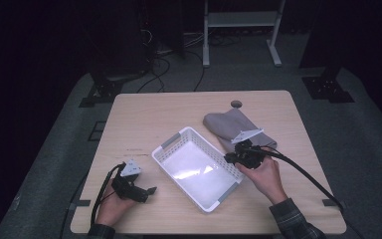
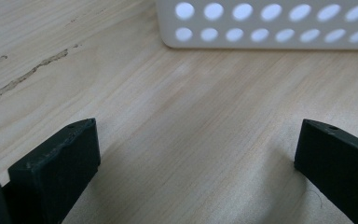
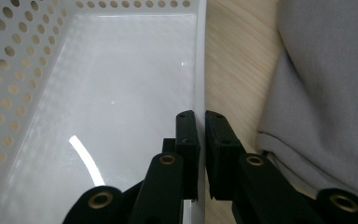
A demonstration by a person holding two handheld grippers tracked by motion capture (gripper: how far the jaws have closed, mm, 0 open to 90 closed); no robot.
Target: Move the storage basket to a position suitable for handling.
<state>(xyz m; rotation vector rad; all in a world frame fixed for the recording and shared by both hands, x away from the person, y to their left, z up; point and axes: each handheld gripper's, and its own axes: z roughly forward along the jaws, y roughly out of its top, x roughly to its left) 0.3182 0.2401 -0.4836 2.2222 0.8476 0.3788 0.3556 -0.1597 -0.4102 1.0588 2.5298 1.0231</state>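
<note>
A white perforated basket (image 1: 206,141) sits slantwise in the middle of the wooden table (image 1: 144,114), empty inside. My right gripper (image 1: 231,158) is at its right long wall. In the right gripper view the jaws (image 3: 201,116) are pinched shut on that thin wall (image 3: 199,70), one pad inside and one outside. A grey folded cloth (image 1: 226,124) lies just behind and to the right of the basket, and its edge (image 3: 326,93) runs close beside the right jaw. My left gripper (image 1: 149,191) rests low near the table's front left, open, with bare wood between its jaws (image 2: 198,126) and the basket's corner (image 2: 270,23) ahead.
A round grommet hole (image 1: 236,104) marks the table's far edge behind the cloth. A worn scratch (image 2: 28,74) runs across the wood left of the left gripper. Cables and a white stand (image 1: 241,30) are on the dark floor beyond the table.
</note>
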